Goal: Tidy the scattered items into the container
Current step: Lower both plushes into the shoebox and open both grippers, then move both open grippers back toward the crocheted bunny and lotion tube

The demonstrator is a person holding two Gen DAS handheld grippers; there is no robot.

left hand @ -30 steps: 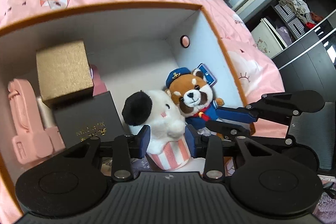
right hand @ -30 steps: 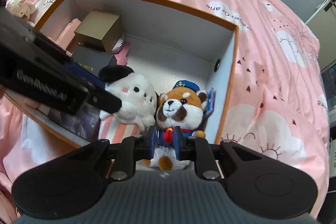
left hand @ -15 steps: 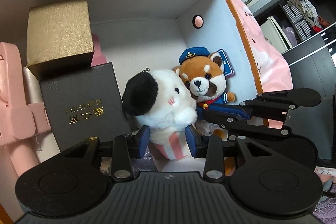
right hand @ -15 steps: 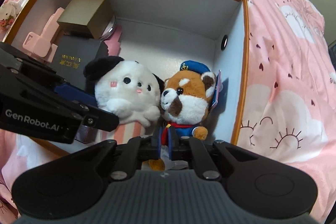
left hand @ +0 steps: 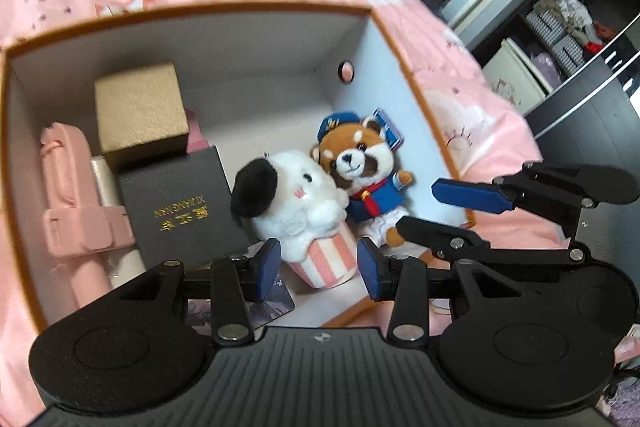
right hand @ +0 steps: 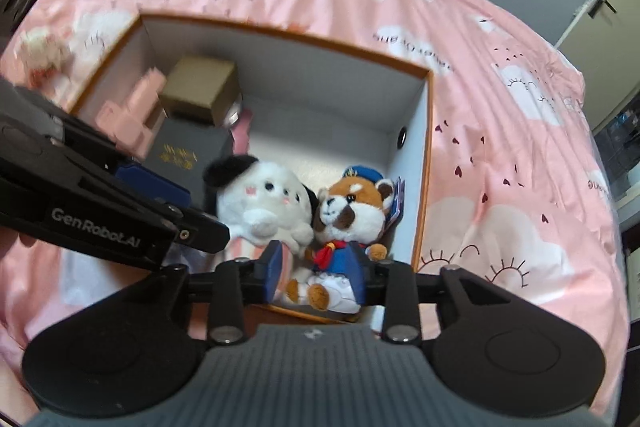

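- Bed (right hand: 500,75) w/ pink cloud-print cover; orange-rimmed box (left hand: 256,39) sits on it.
- In box, left side: black gift box (left hand: 180,203), gold box (left hand: 140,107) on top, pink item (left hand: 68,195) beside.
- Right side: white plush (left hand: 292,195) & red panda plush (left hand: 360,167), touching.
- Left tongs (left hand: 316,267) open, straddling white plush's striped base.
- Right tongs (right hand: 316,271) open, either side of panda's body.
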